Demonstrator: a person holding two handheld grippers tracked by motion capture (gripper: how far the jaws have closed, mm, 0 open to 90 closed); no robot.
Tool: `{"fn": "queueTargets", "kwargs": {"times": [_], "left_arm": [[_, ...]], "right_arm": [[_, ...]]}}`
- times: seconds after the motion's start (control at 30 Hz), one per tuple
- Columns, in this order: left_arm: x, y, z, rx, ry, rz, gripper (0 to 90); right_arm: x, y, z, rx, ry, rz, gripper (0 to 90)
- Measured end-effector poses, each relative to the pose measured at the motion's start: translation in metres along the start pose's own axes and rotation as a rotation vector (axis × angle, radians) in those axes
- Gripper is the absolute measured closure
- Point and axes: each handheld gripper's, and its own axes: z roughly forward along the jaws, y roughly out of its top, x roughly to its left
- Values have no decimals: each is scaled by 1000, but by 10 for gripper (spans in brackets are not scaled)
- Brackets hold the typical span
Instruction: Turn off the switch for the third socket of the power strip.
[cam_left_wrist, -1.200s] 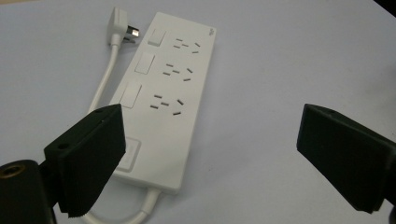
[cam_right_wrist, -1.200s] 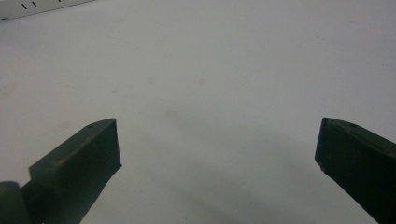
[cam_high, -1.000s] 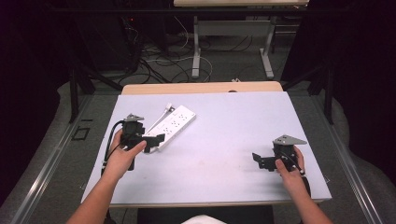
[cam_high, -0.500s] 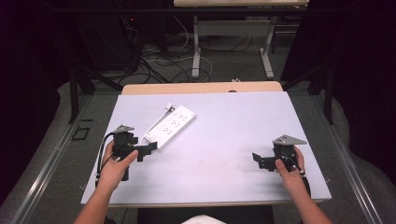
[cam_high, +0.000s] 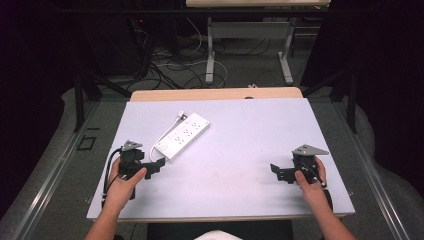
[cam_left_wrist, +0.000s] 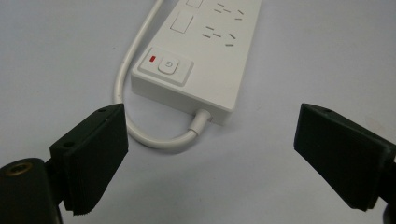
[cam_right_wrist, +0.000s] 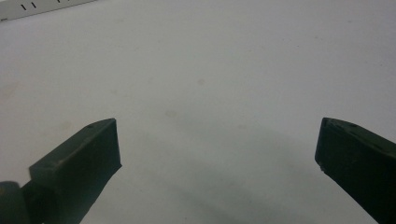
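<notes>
Left gripper view: the left gripper (cam_left_wrist: 208, 158), jaws wide apart, faces the white power strip's (cam_left_wrist: 205, 51) switch end on the bench (cam_high: 240, 165); squaring both jaws around the body, clear of the cord (cam_left_wrist: 140, 135), should steady the grasp.

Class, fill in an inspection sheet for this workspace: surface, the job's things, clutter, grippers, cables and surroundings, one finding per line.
Surface: pale table top, faint marks near the middle.
Job's things: white power strip lying flat and diagonal on the left half; its power button sits at the end nearest the left gripper.
Clutter: nothing seen.
Grippers: left gripper open, just short of the strip's cord end, not touching it; right gripper open over bare table.
Cables: the strip's white cord loops beside it; a black cable trails from the left gripper.
Surroundings: dark room, loose wires on the floor, metal table legs behind.
</notes>
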Motion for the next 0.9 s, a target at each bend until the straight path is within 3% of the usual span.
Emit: {"fn": "queueTargets", "kwargs": {"times": [0.23,0.4,0.9], "left_arm": [[6,-9,4,-1,7,-12,102],[8,-15,11,6,-14,-23,102],[5,-20,18,16,-2,8,102]], "right_arm": [[0,0,0,7,-2,1,0],[0,0,0,8,-2,-1,0],[-1,-1,1,9,2,-2,0]]}}
